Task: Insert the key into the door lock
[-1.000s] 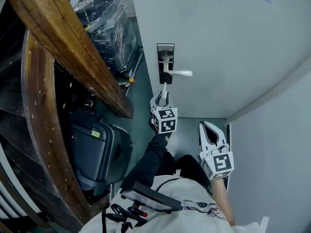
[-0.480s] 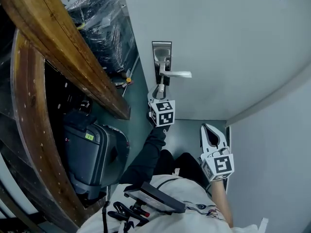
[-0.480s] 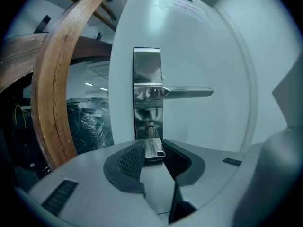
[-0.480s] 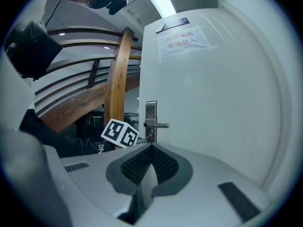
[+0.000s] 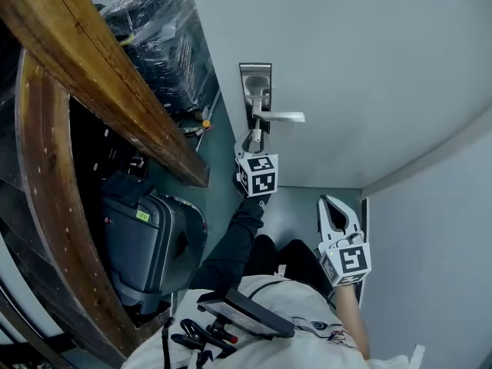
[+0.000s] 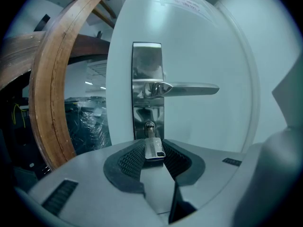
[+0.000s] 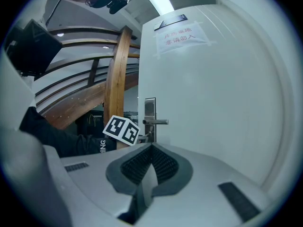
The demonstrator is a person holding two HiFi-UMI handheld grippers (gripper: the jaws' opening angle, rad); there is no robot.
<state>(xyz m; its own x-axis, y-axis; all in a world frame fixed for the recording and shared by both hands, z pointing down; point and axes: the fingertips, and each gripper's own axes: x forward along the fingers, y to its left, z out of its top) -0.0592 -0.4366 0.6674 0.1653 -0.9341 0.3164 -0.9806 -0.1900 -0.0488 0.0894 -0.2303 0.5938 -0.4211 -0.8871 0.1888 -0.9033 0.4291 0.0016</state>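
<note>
A steel lock plate [image 6: 147,70] with a lever handle [image 6: 189,88] is mounted on the white door [image 5: 369,60]. Just under the handle is the keyhole cylinder [image 6: 149,126]. My left gripper [image 6: 154,150] is shut on a silver key [image 6: 154,147]. The key's blade points straight at the cylinder and its tip meets the keyhole; how deep it sits I cannot tell. In the head view the left gripper [image 5: 254,146] is directly below the lock plate [image 5: 255,91]. My right gripper [image 5: 336,214] hangs back by the wall, shut on nothing, and its jaws [image 7: 151,146] are pressed together.
A curved wooden beam [image 5: 100,75] and a black suitcase [image 5: 150,244] stand to the left of the door. Plastic-wrapped goods [image 5: 165,44] lie behind them. A grey wall [image 5: 430,252] closes in on the right. A paper notice [image 7: 182,36] is stuck high on the door.
The left gripper has moved up to the door with the key, bringing the blade to the keyhole. The right gripper has stayed where it was.
</note>
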